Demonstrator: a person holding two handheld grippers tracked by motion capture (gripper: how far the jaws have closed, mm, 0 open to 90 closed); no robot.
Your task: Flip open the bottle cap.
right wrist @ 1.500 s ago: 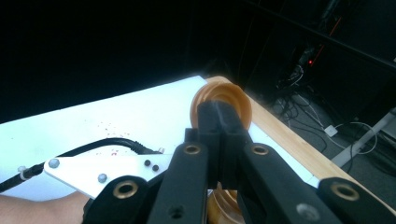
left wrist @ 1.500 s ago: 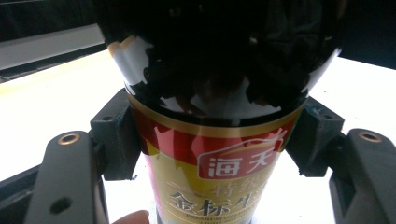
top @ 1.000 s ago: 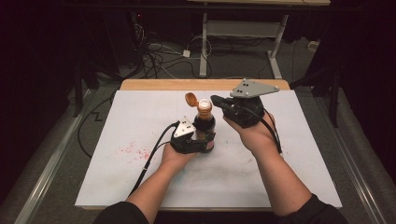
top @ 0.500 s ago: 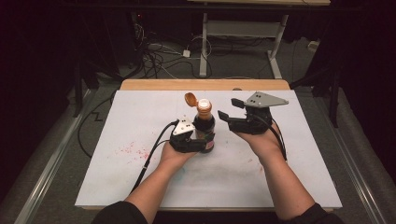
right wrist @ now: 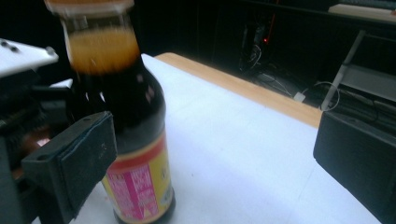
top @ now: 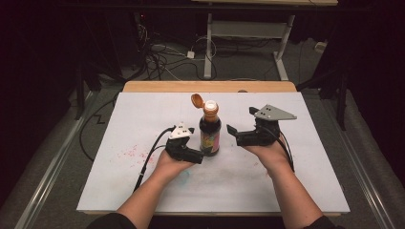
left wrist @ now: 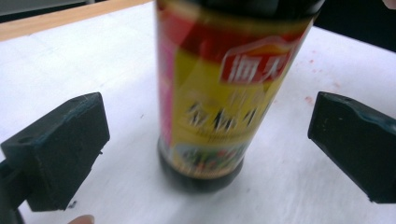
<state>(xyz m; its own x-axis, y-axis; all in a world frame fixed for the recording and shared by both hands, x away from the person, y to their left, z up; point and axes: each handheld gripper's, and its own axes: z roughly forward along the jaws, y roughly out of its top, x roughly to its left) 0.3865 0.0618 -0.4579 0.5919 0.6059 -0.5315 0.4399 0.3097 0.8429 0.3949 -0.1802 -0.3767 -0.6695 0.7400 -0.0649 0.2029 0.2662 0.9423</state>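
Observation:
A dark sauce bottle [top: 210, 132] with a yellow and red label stands upright on the white table sheet [top: 296, 181]; its orange flip cap [top: 197, 100] hangs open. My left gripper [top: 195, 143] is at the bottle's left. Its jaws have just been opening, and the bottle [left wrist: 219, 93] stands between the fingers [left wrist: 60, 149] with a gap on each side. My right gripper [top: 242, 123] sits low to the bottle's right, apart from it. Its jaws have just been opening too, with nothing between them; the bottle [right wrist: 135, 154] shows just behind its left finger [right wrist: 74, 163].
Faint red stains [top: 131, 152] mark the sheet left of my left hand. The table's wooden far edge [top: 210, 87] runs behind the bottle. Cables [top: 162, 52] and a desk frame [top: 248, 33] lie on the dark floor beyond.
Both grippers have opened and let go of the bottle. The right one came down from the bottle's top to its right side. The left one drew back slightly.

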